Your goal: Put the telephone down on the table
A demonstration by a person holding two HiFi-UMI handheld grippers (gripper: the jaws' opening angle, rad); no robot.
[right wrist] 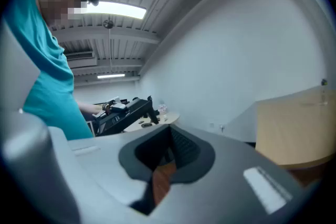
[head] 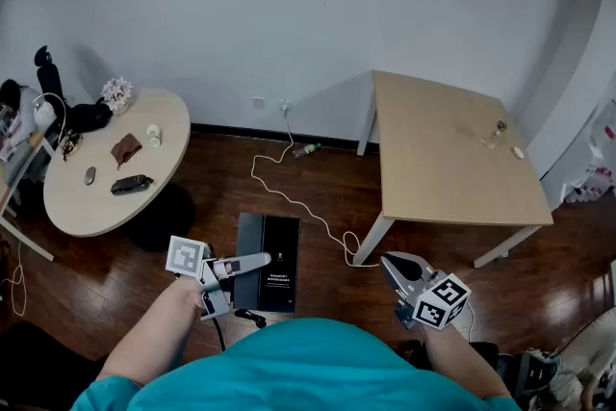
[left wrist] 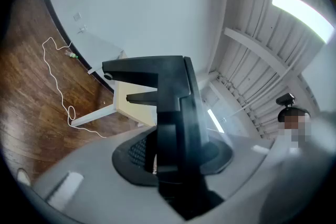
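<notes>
Left gripper: here it is (head: 255,262), low in the head view, held about level, jaws clamped on the telephone. In its own view (left wrist: 173,168) the black body fills the gap between them.
Telephone: a flat black slab (head: 274,241), up in the air over the wooden floor (head: 318,188), between the two tables and resting on neither. The left gripper view has it edge-on (left wrist: 176,107). The right gripper view catches it tilted in the far gripper (right wrist: 126,112).
Right gripper: lower right of the head view (head: 390,263), tipped slightly down. In its own view (right wrist: 163,173) the jaws are drawn together with nothing between them, and only a sliver of floor shows through.
Round table: off to the left (head: 164,111). It carries a dark flat gadget (head: 132,184) near the front edge, a brown pouch (head: 125,149) at the middle, a grey mouse (head: 89,175) towards the left edge and a white cup (head: 153,136) towards the right edge. There are pale flowers (head: 117,91) at the back edge.
Square table: on the right (head: 443,178), mostly bare, with two small things (head: 496,132) near its far right corner, too small to name.
Cable: a white one (head: 289,199) snakes over the floor from the wall to the square table's near left leg.
Bottle: lying on the floor (head: 306,149) by the wall.
Person: teal shirt (head: 308,366), both forearms reaching forward.
</notes>
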